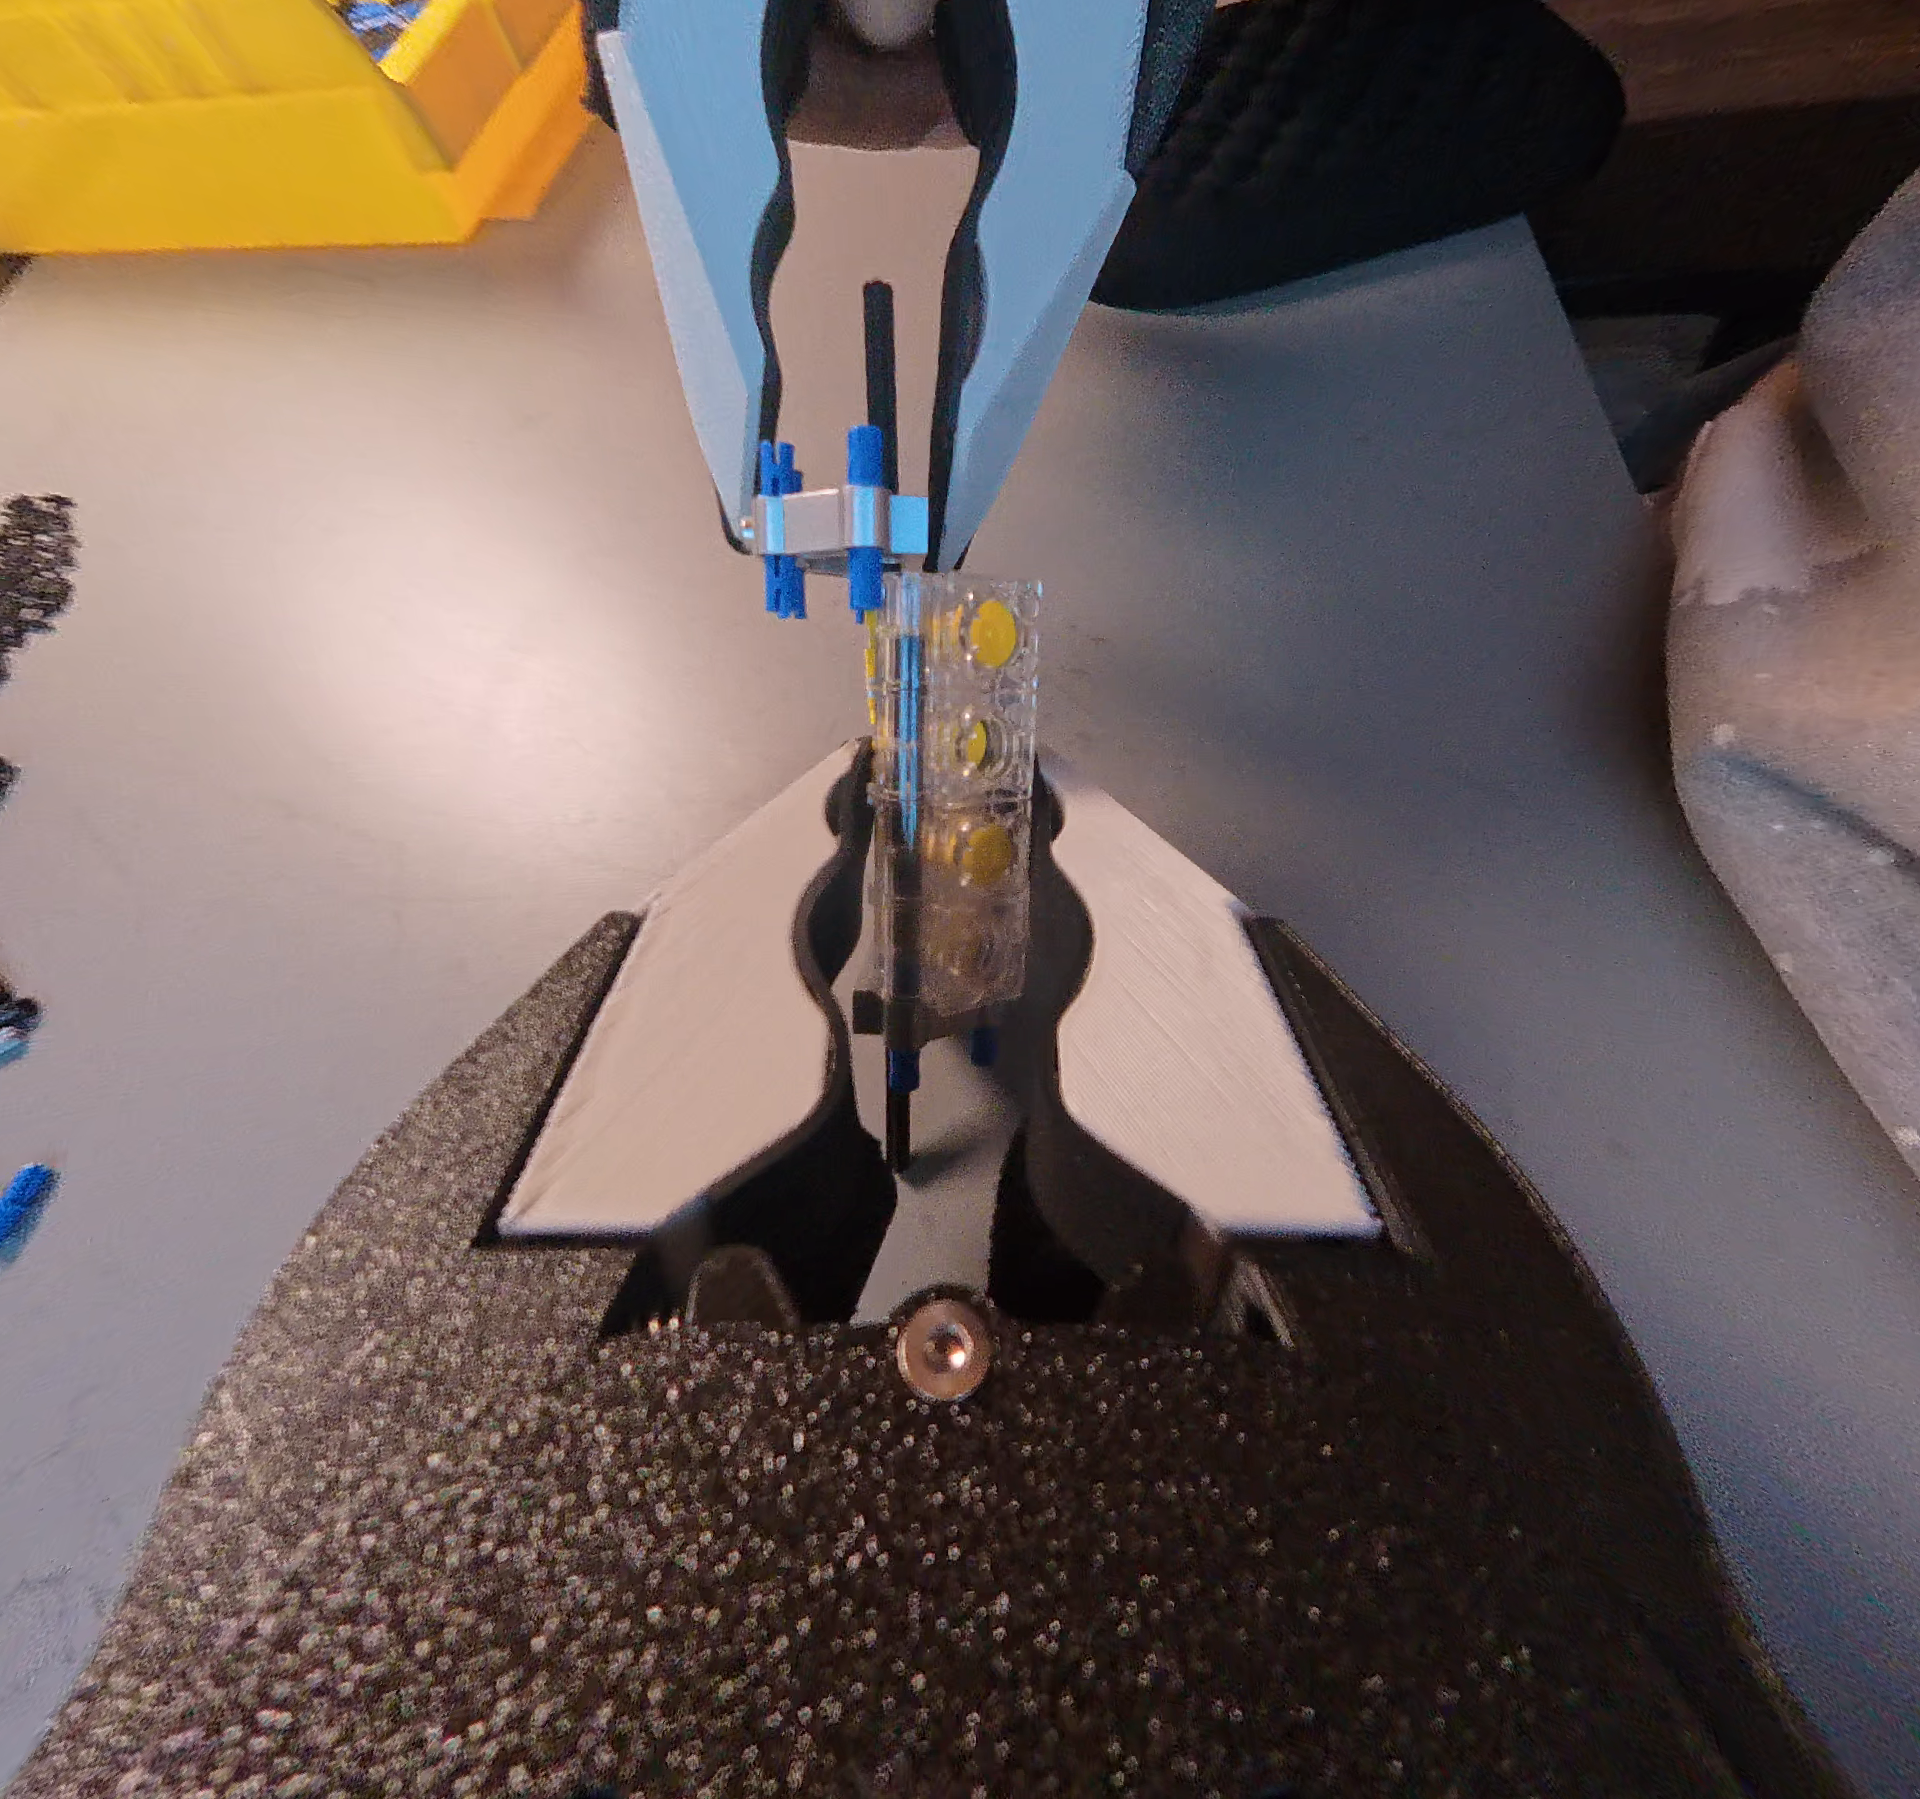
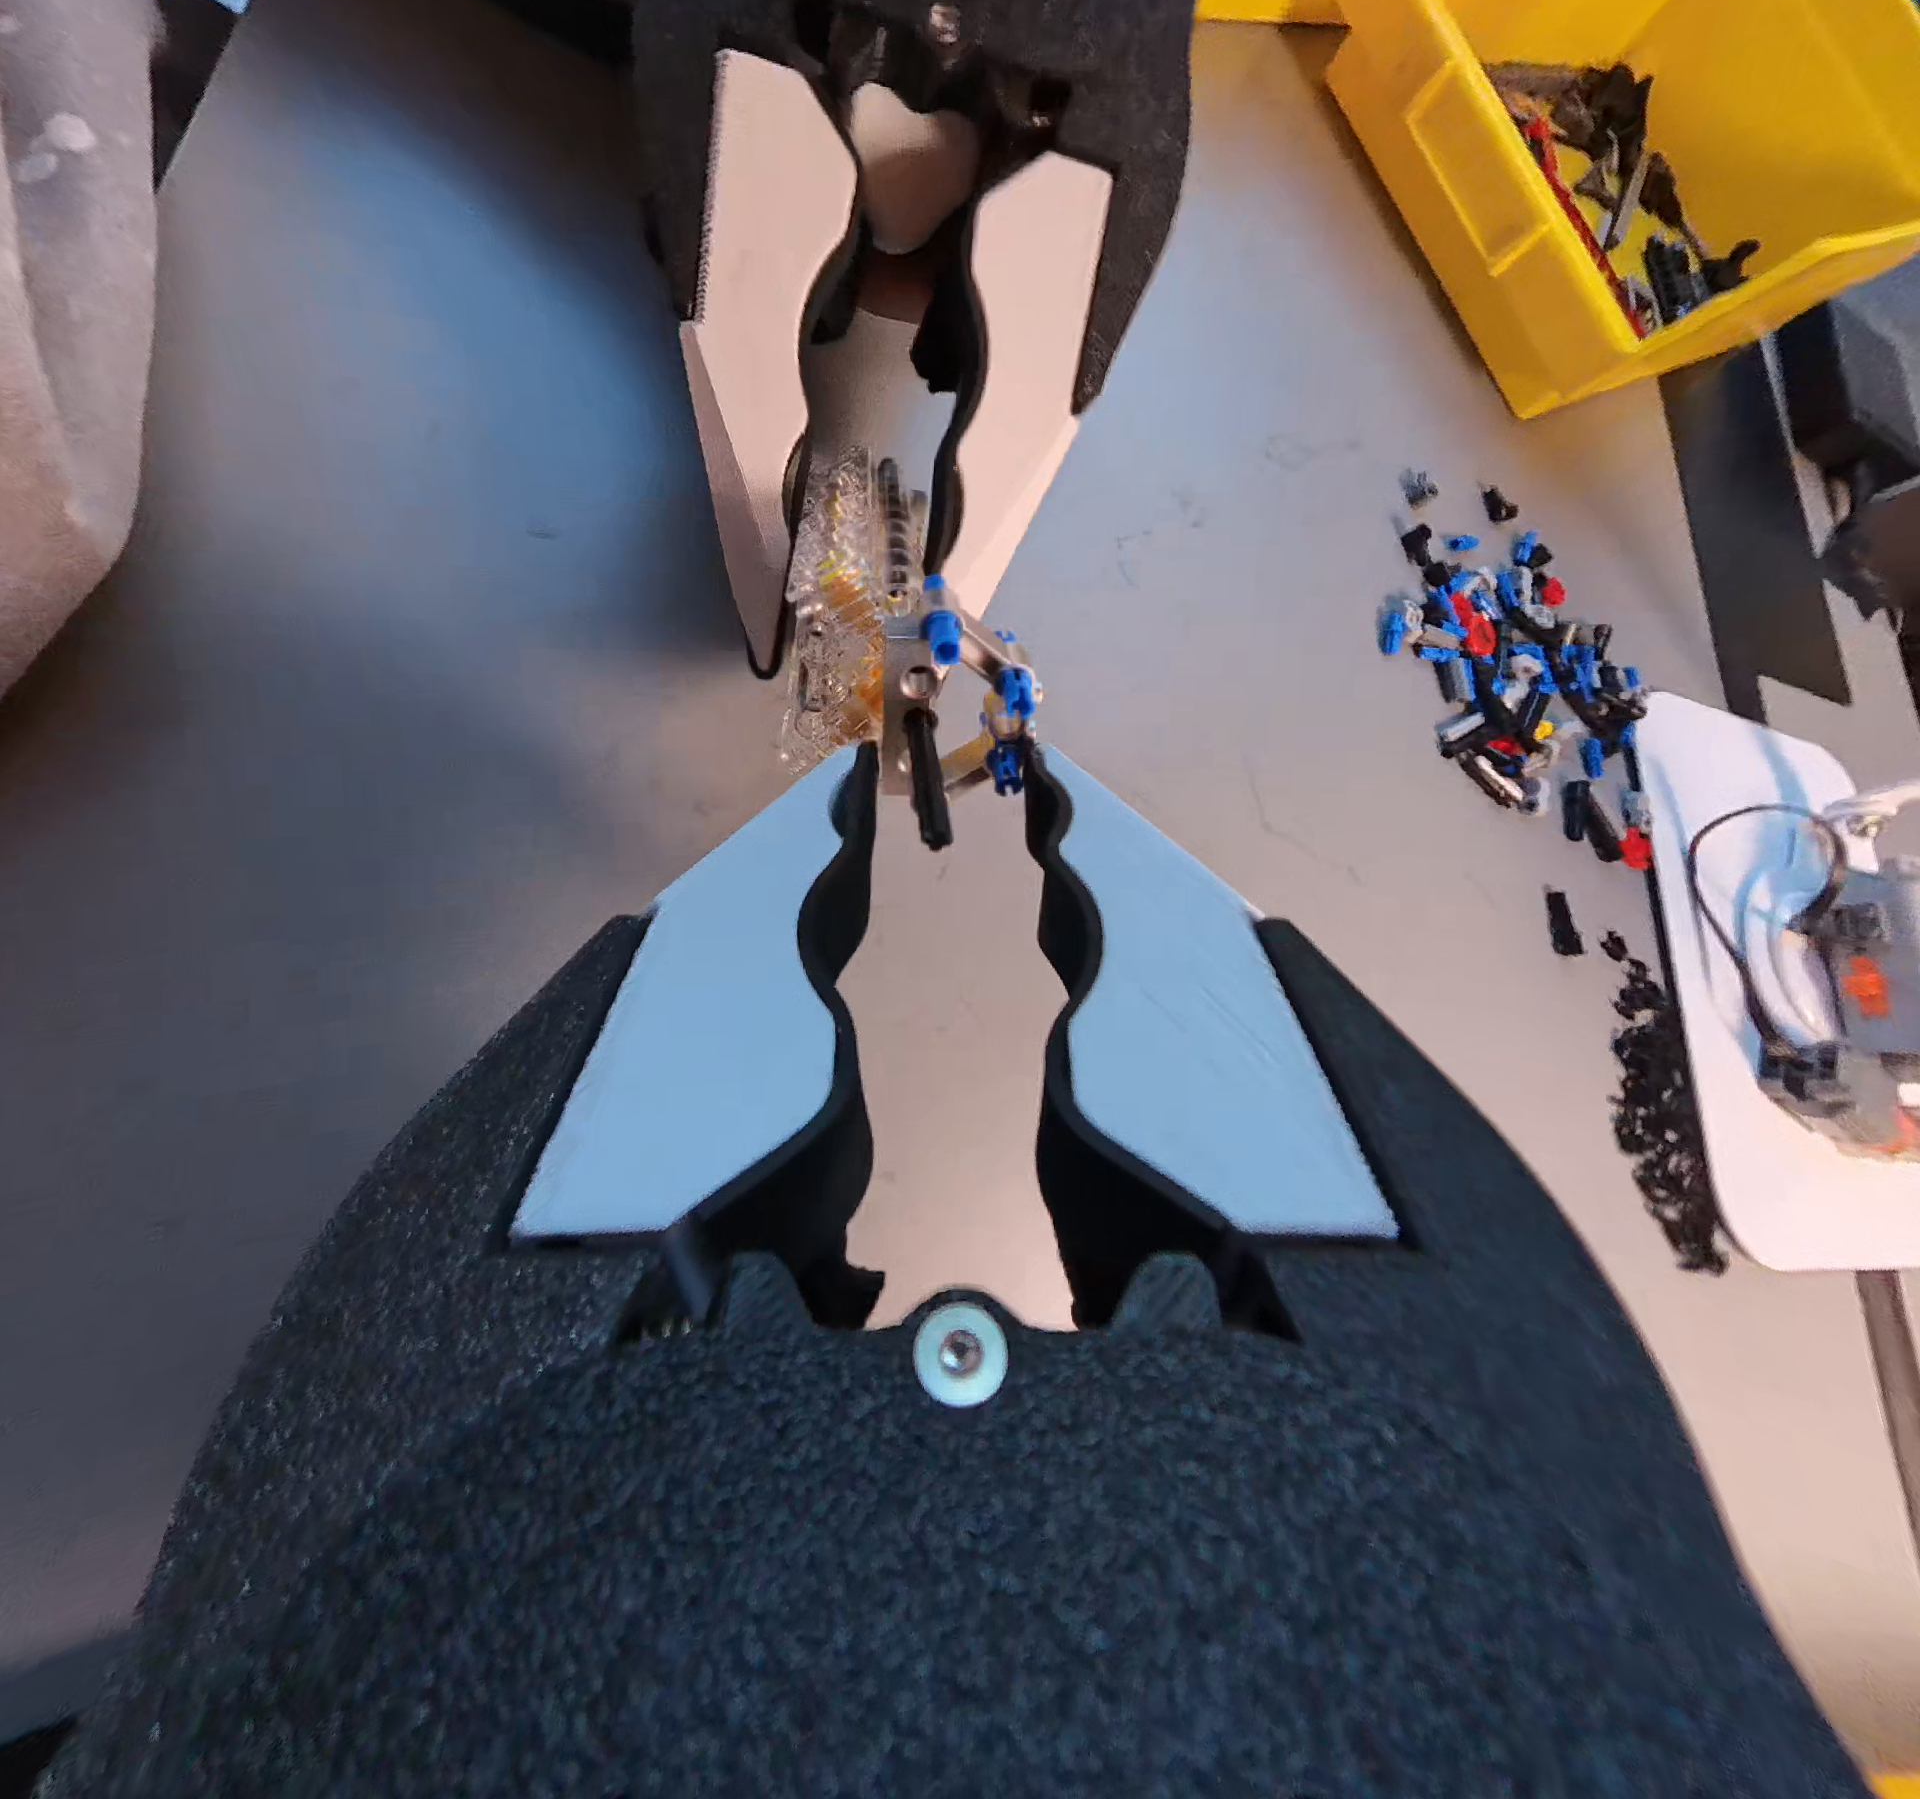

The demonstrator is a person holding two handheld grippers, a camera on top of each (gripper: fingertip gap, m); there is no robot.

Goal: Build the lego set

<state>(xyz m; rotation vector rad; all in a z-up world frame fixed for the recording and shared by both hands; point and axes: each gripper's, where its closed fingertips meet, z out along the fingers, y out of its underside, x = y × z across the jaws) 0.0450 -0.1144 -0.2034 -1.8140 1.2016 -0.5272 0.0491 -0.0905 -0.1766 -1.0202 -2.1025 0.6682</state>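
You are at a workshop or lab bench: grey table [image 2: 1195,523], yellow parts bins [image 2: 1621,139] holding dark pieces, a loose pile of small blue, black and red building pieces [image 2: 1507,658], a wired grey motor block [image 2: 1849,1053] on a white tray [image 2: 1756,1199].

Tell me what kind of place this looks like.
Probably a hobby or lab workbench for building-brick models: yellow parts bins on a grey table, a loose pile of small bricks and pins, and a half-built clear beam assembly held between both claws.
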